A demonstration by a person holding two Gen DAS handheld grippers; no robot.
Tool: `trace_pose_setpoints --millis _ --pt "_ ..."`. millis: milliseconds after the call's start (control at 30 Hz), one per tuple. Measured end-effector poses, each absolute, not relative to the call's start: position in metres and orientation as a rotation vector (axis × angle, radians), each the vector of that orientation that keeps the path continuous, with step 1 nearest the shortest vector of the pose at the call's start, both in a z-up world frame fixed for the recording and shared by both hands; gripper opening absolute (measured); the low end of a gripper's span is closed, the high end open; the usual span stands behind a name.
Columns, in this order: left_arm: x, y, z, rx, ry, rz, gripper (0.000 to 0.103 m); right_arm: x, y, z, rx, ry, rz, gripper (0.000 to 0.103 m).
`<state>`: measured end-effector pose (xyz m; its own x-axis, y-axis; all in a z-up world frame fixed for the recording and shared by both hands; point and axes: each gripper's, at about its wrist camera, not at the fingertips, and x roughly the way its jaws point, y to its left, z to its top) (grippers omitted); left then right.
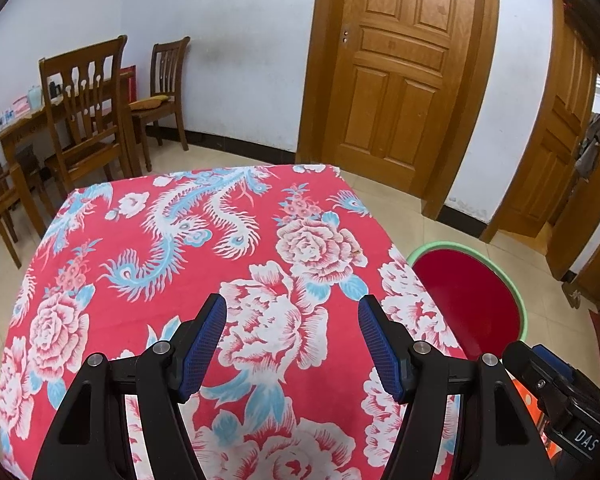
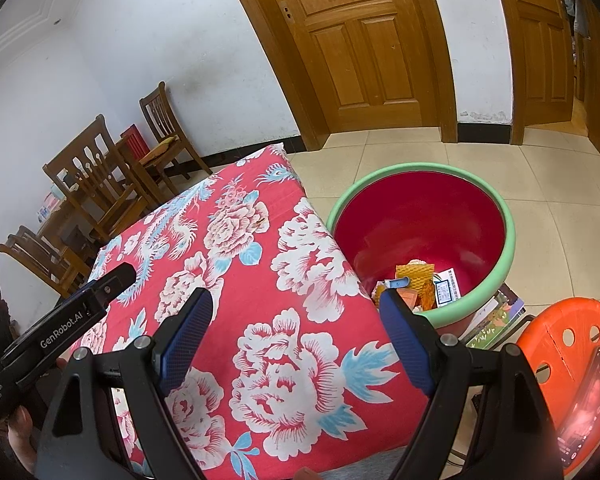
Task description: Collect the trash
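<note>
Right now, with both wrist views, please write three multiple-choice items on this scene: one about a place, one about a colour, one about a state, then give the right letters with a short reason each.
1. Where is the collected trash?
A. on the flowered tablecloth
B. inside the bin
C. on the orange stool

2. What colour is the rim of the bin?
A. pale green
B. black
C. yellow

3. How does the right gripper stand?
A. shut on a wrapper
B. shut on nothing
C. open, holding nothing

Answers:
1. B: wrappers and paper lie at the bottom of the bin beside the table, while the flowered tablecloth shows no large trash.
2. A: the rim is pale green around a red inside.
3. C: its blue fingers stand wide apart with only cloth between them. The left gripper is open as well.
</note>
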<state>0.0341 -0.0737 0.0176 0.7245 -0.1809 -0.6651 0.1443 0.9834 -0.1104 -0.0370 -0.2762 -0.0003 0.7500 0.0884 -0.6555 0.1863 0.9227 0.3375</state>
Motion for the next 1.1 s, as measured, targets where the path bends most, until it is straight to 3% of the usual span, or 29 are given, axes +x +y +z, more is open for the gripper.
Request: trace_pose_setpoints --millis 1100 --pt "0.0338 -0.0728 0.0193 -0.056 0.743 -0.178 0.070 -0.0361 -0.2760 -0.0006 0.404 0.727 -0.055 0.085"
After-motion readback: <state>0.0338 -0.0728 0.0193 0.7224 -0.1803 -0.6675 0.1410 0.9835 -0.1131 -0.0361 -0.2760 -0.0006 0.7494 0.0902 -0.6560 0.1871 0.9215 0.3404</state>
